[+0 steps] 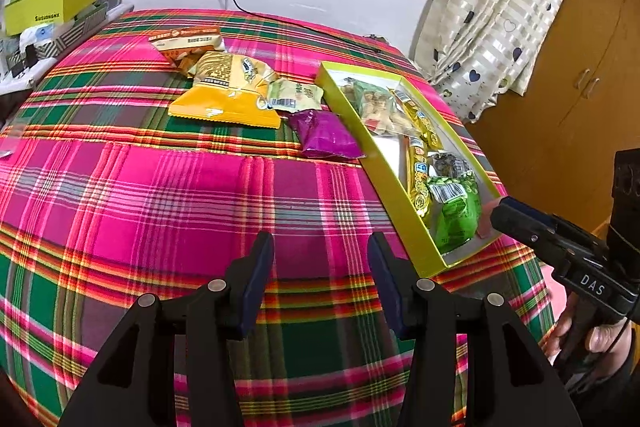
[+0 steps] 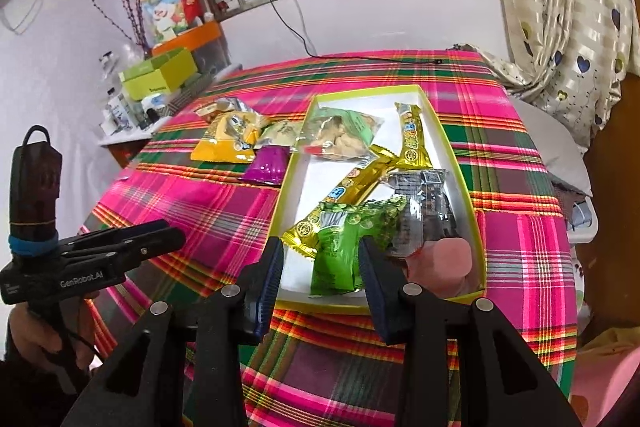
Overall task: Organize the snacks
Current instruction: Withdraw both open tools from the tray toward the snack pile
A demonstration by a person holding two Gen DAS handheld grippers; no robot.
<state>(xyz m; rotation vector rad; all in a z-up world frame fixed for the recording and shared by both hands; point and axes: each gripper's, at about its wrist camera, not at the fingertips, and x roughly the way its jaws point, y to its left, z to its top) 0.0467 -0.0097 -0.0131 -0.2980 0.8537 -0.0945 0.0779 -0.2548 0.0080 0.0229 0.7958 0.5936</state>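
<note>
Snacks sit partly sorted: a green packet (image 2: 340,247), gold bars (image 2: 360,175) and a dark packet (image 2: 428,203) lie inside the yellow-rimmed box (image 2: 472,211) on the plaid surface (image 1: 160,187). Yellow bag (image 1: 224,95) and purple packet (image 1: 324,131) lie beside it. Left tool (image 1: 320,283) and right tool (image 2: 320,279) both hang released, gripping nothing.

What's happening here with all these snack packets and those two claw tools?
A person is sorting snacks into a shallow box on a plaid-covered table, a claw in each hand. The right claw hovers open over a green packet already in the box, beside gold bars and other snacks. The left claw is open and empty. A yellow bag, a purple packet and a few others wait outside the box.
</note>
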